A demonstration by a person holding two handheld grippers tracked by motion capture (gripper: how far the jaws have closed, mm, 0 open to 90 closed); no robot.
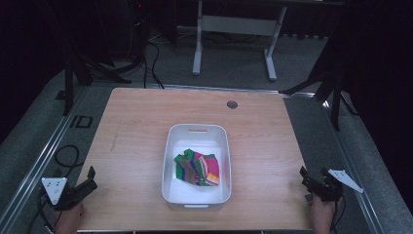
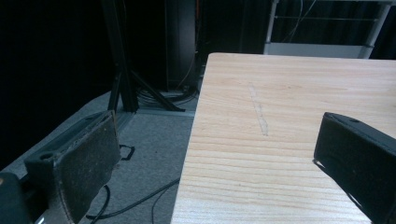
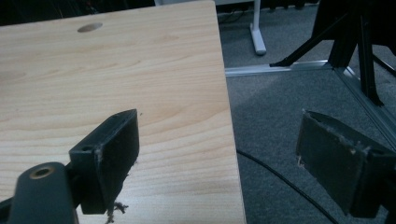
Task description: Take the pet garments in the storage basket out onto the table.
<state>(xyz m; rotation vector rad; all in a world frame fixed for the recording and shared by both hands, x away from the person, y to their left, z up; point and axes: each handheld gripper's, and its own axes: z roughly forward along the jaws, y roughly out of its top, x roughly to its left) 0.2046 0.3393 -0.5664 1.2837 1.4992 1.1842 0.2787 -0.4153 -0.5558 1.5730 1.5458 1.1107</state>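
- A white plastic bin (image 1: 197,168) is seen near the middle of a wooden table (image 1: 131,136), and every place below is given from this bin.
- Inside the bin, toward its near right part, a crumpled cloth (image 1: 198,168) striped in green, pink, yellow and blue is lying on the white floor.
- Beyond the bin, near the far edge of the table, a round grey cable hole (image 1: 232,104) is set in the wood.
- The left gripper (image 1: 85,183) is held well to the left of the bin, at the near left corner of the table; its jaws are spread wide with nothing between them, and in the left gripper view (image 2: 219,163) one jaw is seen over the floor and the other over the wood.
- The right gripper (image 1: 311,178) is held well to the right of the bin, at the table's near right edge; its jaws are likewise spread apart and empty, as the right gripper view (image 3: 219,161) shows.
- Behind the table, past the bin, the legs of a white desk frame (image 1: 234,29) are standing on grey carpet.
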